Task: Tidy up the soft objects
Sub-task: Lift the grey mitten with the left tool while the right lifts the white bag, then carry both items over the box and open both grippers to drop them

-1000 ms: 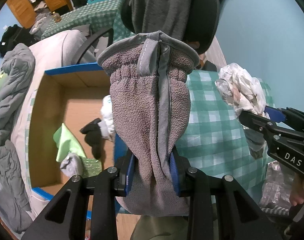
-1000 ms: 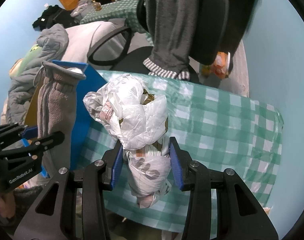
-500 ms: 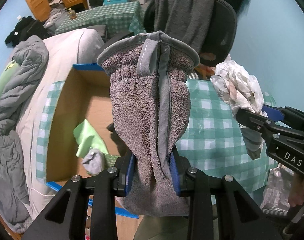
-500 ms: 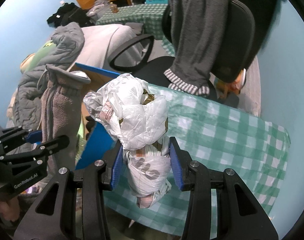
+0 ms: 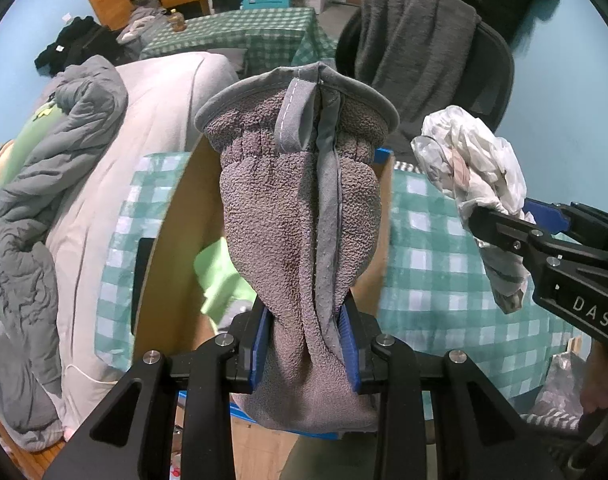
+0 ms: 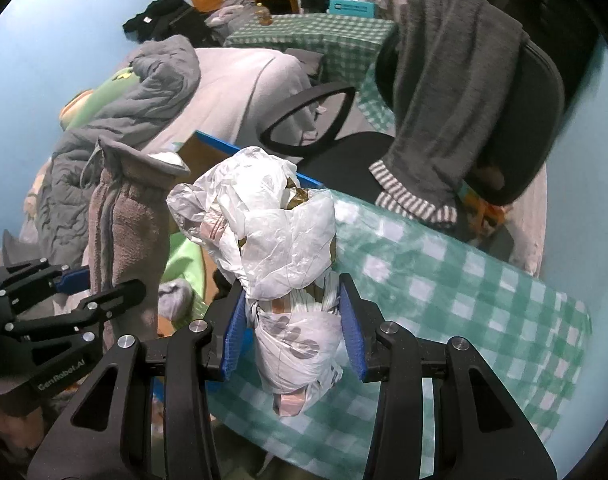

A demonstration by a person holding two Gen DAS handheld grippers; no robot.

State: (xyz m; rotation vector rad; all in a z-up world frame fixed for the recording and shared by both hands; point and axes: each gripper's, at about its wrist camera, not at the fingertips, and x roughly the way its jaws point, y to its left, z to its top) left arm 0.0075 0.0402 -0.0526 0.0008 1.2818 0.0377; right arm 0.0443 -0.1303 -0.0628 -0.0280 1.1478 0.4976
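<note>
My left gripper (image 5: 306, 346) is shut on a grey-brown fleece mitten (image 5: 299, 216), held upright above a cardboard box with blue edges (image 5: 171, 248). The mitten also shows in the right wrist view (image 6: 127, 232). My right gripper (image 6: 291, 334) is shut on a crumpled white plastic bag (image 6: 271, 236), held above the green checked tablecloth (image 6: 444, 280). The bag also shows in the left wrist view (image 5: 476, 168). Inside the box lie a light green cloth (image 5: 219, 276) and other soft items.
A black office chair (image 6: 516, 80) with a dark grey garment draped over it (image 6: 444, 80) stands behind the table. A bed with a grey quilt (image 5: 43, 184) lies at the left. A second checked table (image 5: 243, 32) stands far back.
Both grippers have risen and tilted up with their loads. The box now sits lower in view and more of the room behind shows. Both grips are unchanged.
</note>
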